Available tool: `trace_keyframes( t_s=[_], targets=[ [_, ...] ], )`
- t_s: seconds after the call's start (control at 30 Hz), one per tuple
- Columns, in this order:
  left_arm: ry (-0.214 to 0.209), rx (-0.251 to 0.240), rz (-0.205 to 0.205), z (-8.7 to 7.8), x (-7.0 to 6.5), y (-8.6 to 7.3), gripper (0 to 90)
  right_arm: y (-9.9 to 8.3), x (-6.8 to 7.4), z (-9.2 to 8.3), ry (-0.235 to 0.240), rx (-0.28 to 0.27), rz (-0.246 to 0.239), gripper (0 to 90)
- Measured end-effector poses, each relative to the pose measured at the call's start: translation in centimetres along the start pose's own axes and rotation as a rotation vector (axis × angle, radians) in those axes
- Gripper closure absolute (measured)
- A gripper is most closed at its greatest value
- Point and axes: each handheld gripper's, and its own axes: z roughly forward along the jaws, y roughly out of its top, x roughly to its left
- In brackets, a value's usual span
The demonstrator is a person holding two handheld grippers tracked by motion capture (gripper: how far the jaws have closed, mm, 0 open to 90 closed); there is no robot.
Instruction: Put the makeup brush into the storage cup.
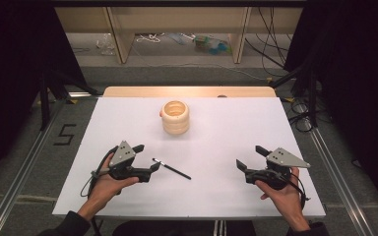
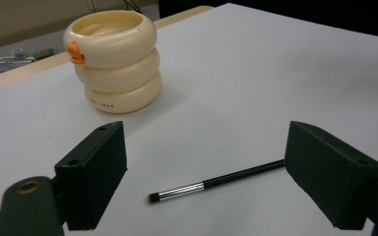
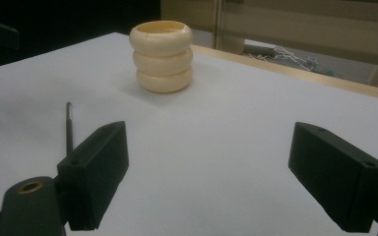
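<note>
A cream holder [image 1: 175,117] shaped like three stacked rings stands upright toward the back of the white table [image 1: 226,128]; its top is open and an orange tab sticks out near its rim [image 2: 75,52]. A thin black brush [image 1: 172,168] with a silver ferrule lies flat near the front left. My left gripper [image 1: 146,158] is open, and in the left gripper view the brush [image 2: 211,184] lies on the table between its jaws, untouched. My right gripper [image 1: 251,158] is open over bare table at the front right, with the holder [image 3: 162,55] ahead of it and the brush [image 3: 69,127] off to its left.
A wooden strip [image 1: 187,91] edges the table's far side. Beyond it are wooden shelf legs [image 1: 120,34] and clutter on the floor. Black curtains and cables flank both sides. Metal rails [image 1: 24,162] run along the floor by the table.
</note>
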Motion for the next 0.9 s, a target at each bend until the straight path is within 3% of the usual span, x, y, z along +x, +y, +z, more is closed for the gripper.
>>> trace_keyframes(
  t_s=[0.13,0.23,0.27,0.6,0.63,0.73,0.77,0.9],
  targets=[
    [-0.033,0.057,0.032,0.9,0.3,0.7,16.2,0.0,0.1,0.1,0.006,-0.003,0.001,16.4],
    [-0.056,0.1,0.01,1.3,0.3,1.1,16.6,0.0,0.1,0.1,0.0,0.004,0.005,16.5],
    [-0.072,0.136,0.045,1.4,0.5,1.5,17.0,-0.1,0.1,0.1,-0.003,0.005,0.013,16.5],
    [-0.115,0.185,0.073,2.6,0.9,2.6,17.3,-0.1,0.1,0.3,0.014,0.014,0.013,16.6],
    [-0.123,0.214,0.104,2.6,1.2,2.8,17.5,-0.1,0.1,0.3,0.013,0.025,0.01,16.6],
    [-0.133,0.245,0.114,3.0,1.3,2.9,17.5,-0.1,0.1,0.3,0.016,0.028,0.006,16.6],
    [-0.139,0.278,0.157,3.4,1.4,3.1,17.7,-0.1,0.2,0.4,0.016,0.024,0.005,16.7],
    [-0.154,0.315,0.181,4.1,1.4,3.3,18.7,-0.2,0.2,0.5,0.021,0.029,0.008,16.8]
  ],
)
